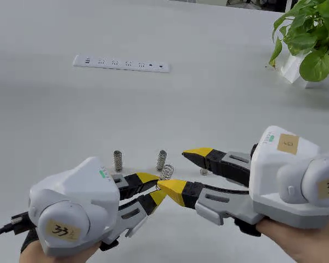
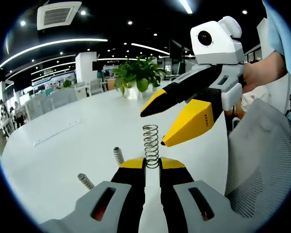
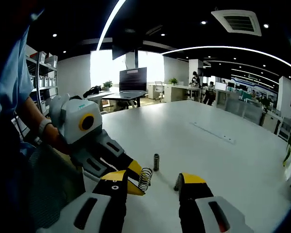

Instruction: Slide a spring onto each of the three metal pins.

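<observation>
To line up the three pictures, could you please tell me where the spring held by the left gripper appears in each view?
Head view: the spring is low centre, between the yellow jaw tips.
Left gripper view: centre, upright, its base pinched by the left gripper.
Right gripper view: the spring is low, just left of centre.
Shared landmark: the white power strip, lying farther off in all three.

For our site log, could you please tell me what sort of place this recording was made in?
Probably an open-plan office: a desk monitor, a ceiling air vent and a potted plant on the white table.
</observation>
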Available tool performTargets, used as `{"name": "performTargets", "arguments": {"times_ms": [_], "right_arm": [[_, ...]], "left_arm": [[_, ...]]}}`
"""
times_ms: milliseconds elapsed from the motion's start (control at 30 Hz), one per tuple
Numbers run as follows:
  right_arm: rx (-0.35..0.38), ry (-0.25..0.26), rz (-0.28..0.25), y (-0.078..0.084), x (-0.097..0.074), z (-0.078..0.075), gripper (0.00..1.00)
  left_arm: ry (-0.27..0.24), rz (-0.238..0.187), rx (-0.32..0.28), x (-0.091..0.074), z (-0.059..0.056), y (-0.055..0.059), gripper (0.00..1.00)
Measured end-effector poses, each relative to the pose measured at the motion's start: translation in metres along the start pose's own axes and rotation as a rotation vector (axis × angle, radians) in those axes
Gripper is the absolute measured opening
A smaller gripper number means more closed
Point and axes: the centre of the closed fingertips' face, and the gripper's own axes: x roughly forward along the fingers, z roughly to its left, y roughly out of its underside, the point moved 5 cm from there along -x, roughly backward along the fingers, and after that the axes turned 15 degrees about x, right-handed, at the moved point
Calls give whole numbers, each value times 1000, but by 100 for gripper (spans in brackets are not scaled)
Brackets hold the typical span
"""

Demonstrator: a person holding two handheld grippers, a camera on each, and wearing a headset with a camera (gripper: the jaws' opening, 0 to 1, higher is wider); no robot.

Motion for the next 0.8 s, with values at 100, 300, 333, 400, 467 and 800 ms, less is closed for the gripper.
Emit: {"name": "performTargets", "arguments": {"times_ms": [100, 300, 333, 400, 467, 800], "right_arm": [[-86, -37, 85, -2, -3, -2, 39], [-271, -169, 251, -10, -7, 5, 40], [-324, -200, 296, -11, -8, 7, 39], [-371, -245, 349, -13, -9, 11, 40], [-420, -292, 398, -16, -9, 15, 40], [-597, -429, 597, -17, -3, 17, 30]], "left_arm": [[9, 1, 4, 0, -2, 1, 7], [32, 0, 3, 0, -6, 3, 7], [38, 1, 10, 0, -7, 3, 7], [46, 1, 11, 1, -8, 3, 7], [56, 1, 15, 2, -9, 2, 7], [81, -8, 25, 4, -13, 0, 7]]}}
